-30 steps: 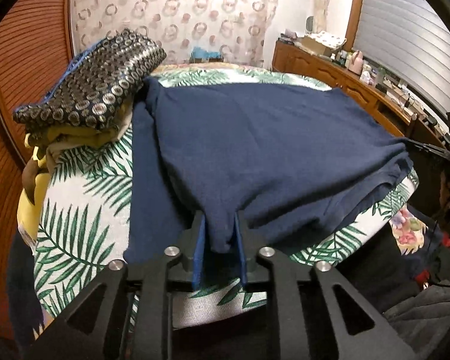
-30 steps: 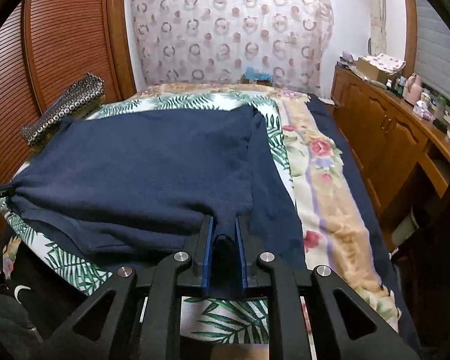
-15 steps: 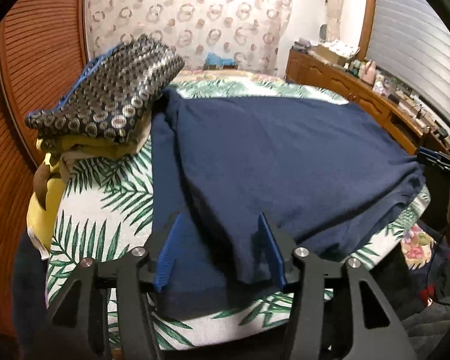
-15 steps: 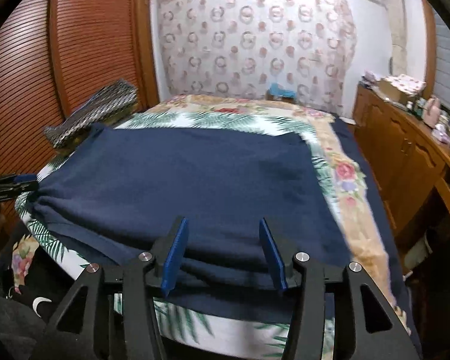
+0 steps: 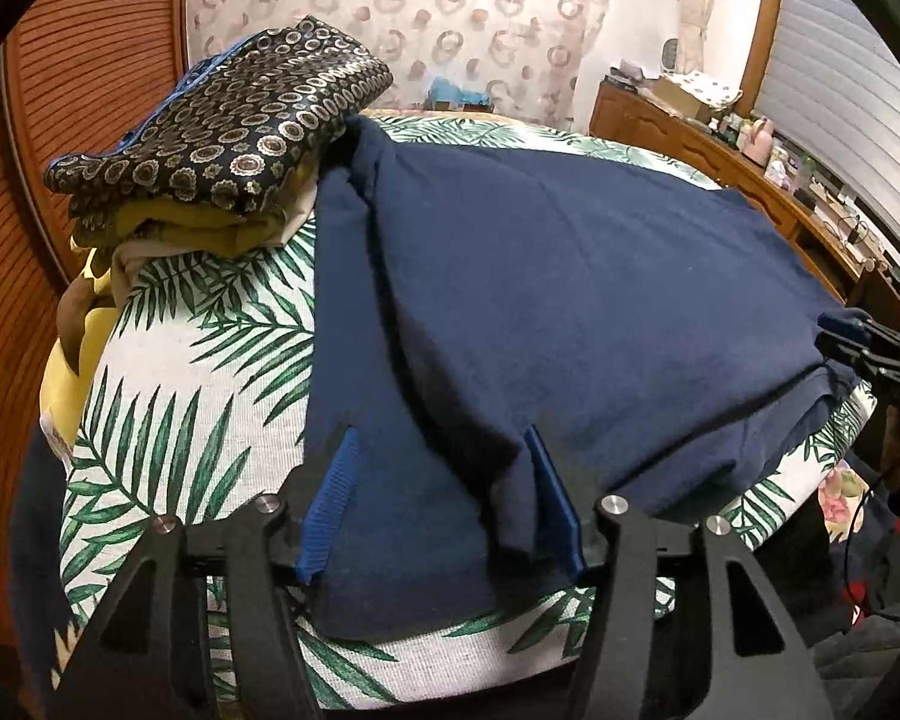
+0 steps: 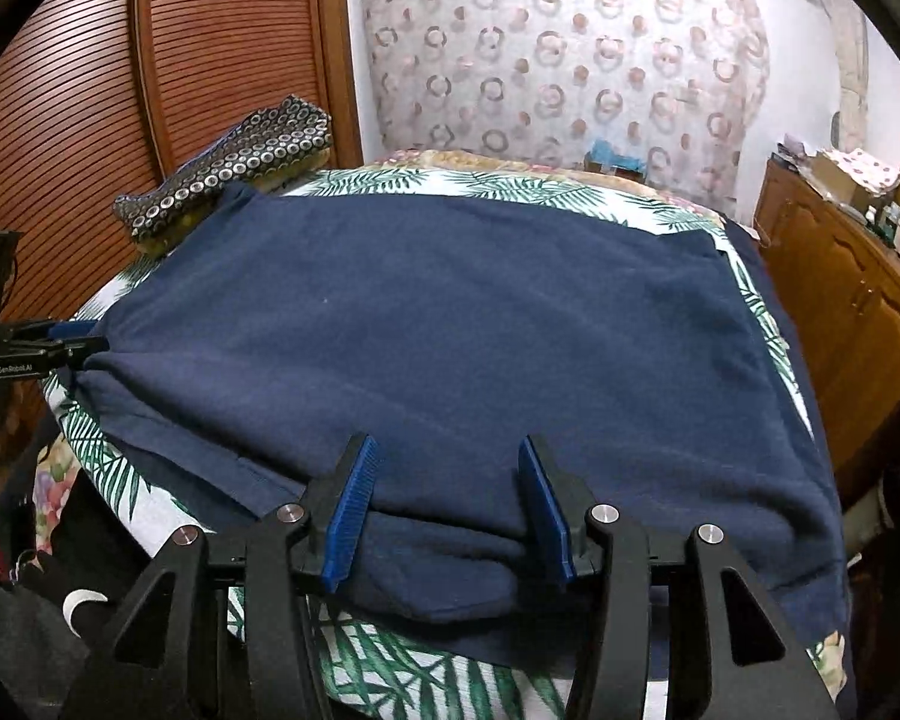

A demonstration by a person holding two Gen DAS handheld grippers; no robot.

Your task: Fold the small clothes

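The navy garment (image 5: 570, 300) lies folded flat across the bed (image 5: 210, 372), reaching its near edge. Both the left hand-held gripper (image 5: 441, 498) and right hand-held gripper (image 6: 447, 510) hover there, jaws spread, holding nothing.

A home bedroom: a bed (image 6: 510, 186) with a palm-leaf cover ahead, curtain (image 6: 570, 60) beyond, wooden dresser (image 6: 840, 276) to the right.

Black angular hand-held gripper (image 5: 438, 504) frames, silver screws, ribbed blue finger pads (image 6: 354, 510).
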